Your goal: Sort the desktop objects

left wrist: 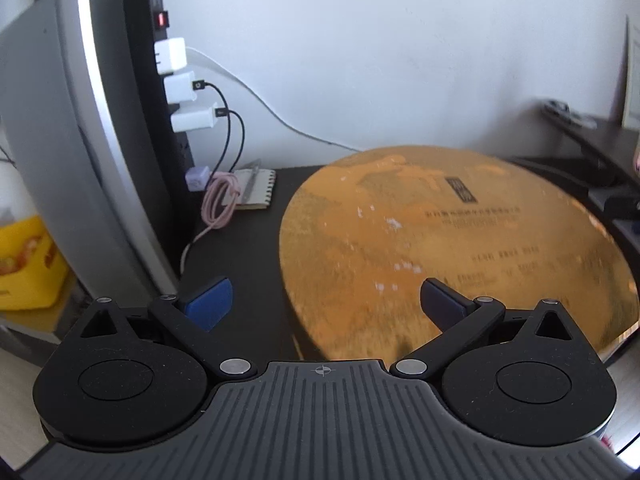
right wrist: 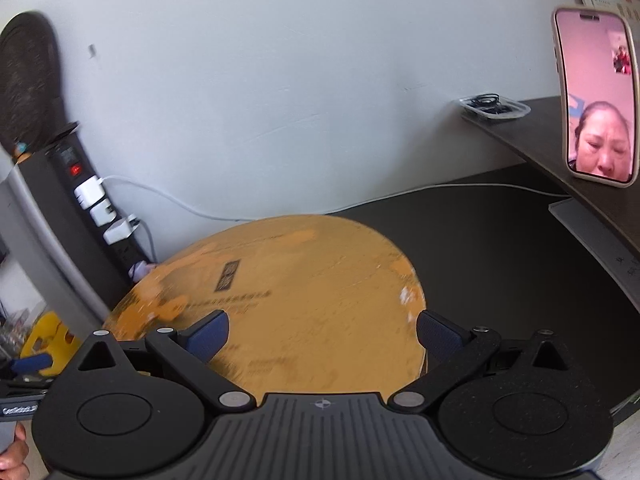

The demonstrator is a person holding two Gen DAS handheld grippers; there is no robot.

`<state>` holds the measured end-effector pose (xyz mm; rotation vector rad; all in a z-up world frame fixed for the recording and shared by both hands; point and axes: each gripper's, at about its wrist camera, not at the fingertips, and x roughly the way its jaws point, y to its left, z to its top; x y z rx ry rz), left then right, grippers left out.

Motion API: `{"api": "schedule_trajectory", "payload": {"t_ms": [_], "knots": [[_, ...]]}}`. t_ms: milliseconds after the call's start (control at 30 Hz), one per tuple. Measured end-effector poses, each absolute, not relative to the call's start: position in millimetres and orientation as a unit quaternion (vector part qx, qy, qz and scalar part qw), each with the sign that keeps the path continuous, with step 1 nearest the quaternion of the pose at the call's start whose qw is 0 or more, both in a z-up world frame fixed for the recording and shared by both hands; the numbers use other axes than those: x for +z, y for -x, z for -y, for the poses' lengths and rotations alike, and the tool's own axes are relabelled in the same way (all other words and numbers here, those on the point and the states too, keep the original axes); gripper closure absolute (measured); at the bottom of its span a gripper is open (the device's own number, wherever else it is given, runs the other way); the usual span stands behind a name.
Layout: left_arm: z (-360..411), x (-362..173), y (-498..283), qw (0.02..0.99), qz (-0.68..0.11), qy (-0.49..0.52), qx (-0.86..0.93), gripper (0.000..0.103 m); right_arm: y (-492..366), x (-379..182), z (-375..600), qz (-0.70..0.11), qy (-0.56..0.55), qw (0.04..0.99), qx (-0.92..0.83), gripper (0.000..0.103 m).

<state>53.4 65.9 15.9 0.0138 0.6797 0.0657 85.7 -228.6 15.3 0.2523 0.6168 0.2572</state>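
A large flat orange box (left wrist: 460, 248) with black print lies on the dark desk (left wrist: 248, 248) and is blurred in both views. My left gripper (left wrist: 326, 304) is open over the box's near left edge. Its right finger is above the orange cover and its left finger above bare desk. My right gripper (right wrist: 323, 336) is also open, its fingers spread wide over the near part of the orange box (right wrist: 300, 292). Neither gripper holds anything. A small spiral notepad (left wrist: 258, 190) with a pen on it lies at the back, beside a coiled pink cable (left wrist: 220, 200).
A black power strip (left wrist: 160, 80) with white chargers stands at the back left by a silver monitor back (left wrist: 60, 140). A yellow box (left wrist: 28, 264) sits beyond the desk edge. A raised shelf (right wrist: 560, 148) on the right carries a lit phone (right wrist: 598, 100) and a clear tray (right wrist: 494, 108).
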Motion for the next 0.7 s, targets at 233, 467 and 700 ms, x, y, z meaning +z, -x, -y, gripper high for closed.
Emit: {"api": "schedule_trajectory", "payload": {"t_ms": [233,467,700], "knots": [[-55,20,-12,0.935,-0.344,-0.048,0.067,0.000,-19,16,222,-0.282,-0.116,0.942,0.137,0.000],[-51,13,4,0.935,-0.348,-0.048,0.049,0.000,4,11,193,-0.270,-0.045,0.955,0.118,0.001],[-53,7,-1,0.934,-0.352,-0.037,0.048,0.001,10,10,184,-0.266,-0.035,0.955,0.124,0.001]]}}
